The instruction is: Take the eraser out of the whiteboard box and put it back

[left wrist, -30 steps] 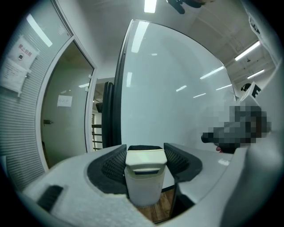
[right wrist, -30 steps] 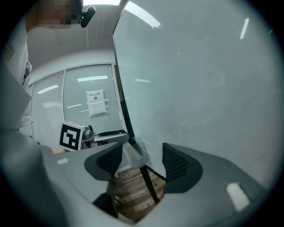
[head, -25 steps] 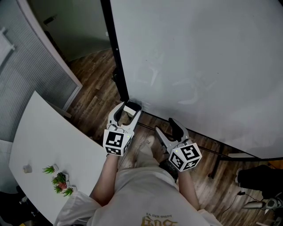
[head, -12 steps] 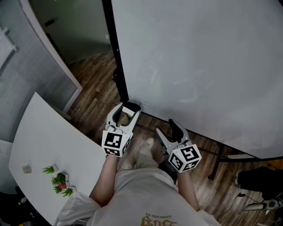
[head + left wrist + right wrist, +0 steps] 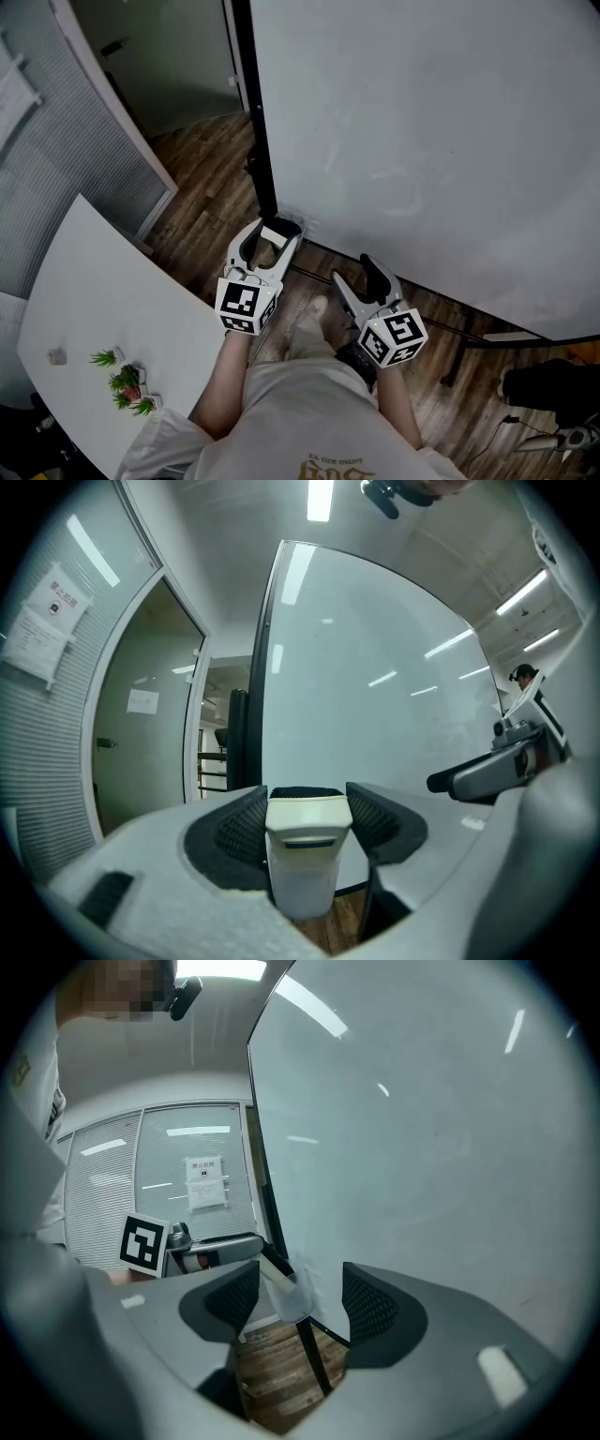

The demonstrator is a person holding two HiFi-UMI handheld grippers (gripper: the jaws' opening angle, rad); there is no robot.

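**Head view: eraser gripped at the whiteboard's lower corner**

Head view shows a person standing before a large whiteboard (image 5: 422, 122) with a gripper in each hand, above a wooden floor (image 5: 202, 187). The left gripper (image 5: 274, 234) reaches toward the board's lower left corner, next to the black post (image 5: 258, 122) at its edge. Its fingers (image 5: 234, 827) are closed on both sides of a white eraser (image 5: 302, 846), which stands upright between them with its dark felt face at the far end. The right gripper (image 5: 353, 270) is held just beside the left one, a little further from the board and pointing slightly down. Its fingers (image 5: 373, 1305) stand apart with nothing between them.

Beyond the right gripper's fingers, a pale, see-through box (image 5: 302, 1299) hangs at the corner of the board. The eraser's far end is close to it, but whether it is inside cannot be told. A white table (image 5: 94, 291) with a small green plant (image 5: 127, 382) stands at the person's left.
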